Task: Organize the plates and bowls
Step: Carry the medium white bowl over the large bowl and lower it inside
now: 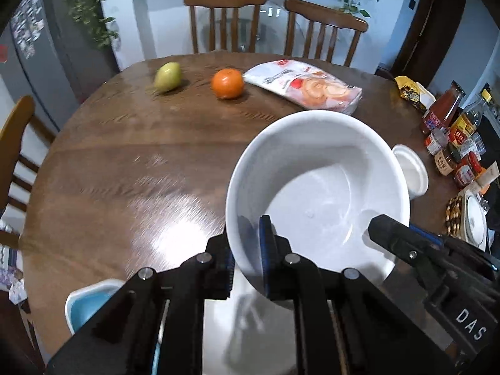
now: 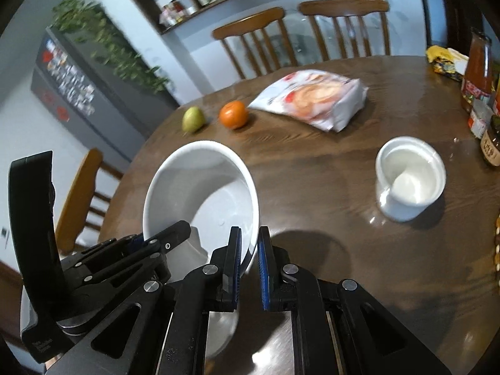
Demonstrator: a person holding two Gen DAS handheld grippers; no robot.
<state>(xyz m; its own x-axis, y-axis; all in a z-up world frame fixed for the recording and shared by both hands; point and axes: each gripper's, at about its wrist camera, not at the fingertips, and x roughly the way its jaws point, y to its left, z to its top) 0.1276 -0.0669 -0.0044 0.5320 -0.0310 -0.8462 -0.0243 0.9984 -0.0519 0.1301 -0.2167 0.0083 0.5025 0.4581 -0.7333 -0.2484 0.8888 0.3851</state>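
Note:
A large white bowl (image 1: 315, 184) is held tilted above the round wooden table (image 1: 125, 162) by both grippers. My left gripper (image 1: 247, 250) is shut on the bowl's left rim. My right gripper (image 2: 250, 250) is shut on the bowl's (image 2: 200, 187) right rim; it also shows in the left wrist view (image 1: 393, 234). A small white bowl (image 2: 409, 178) stands on the table to the right, also in the left wrist view (image 1: 412, 172). A white plate (image 1: 250, 328) lies under the left gripper, beside a blue-lined dish (image 1: 84, 303).
A pear (image 1: 168, 76), an orange (image 1: 227, 83) and a snack bag (image 1: 306, 86) lie at the far side. Sauce bottles and jars (image 1: 450, 131) crowd the right edge, with a plate on a mat (image 1: 475, 222). Wooden chairs (image 1: 225, 22) surround the table.

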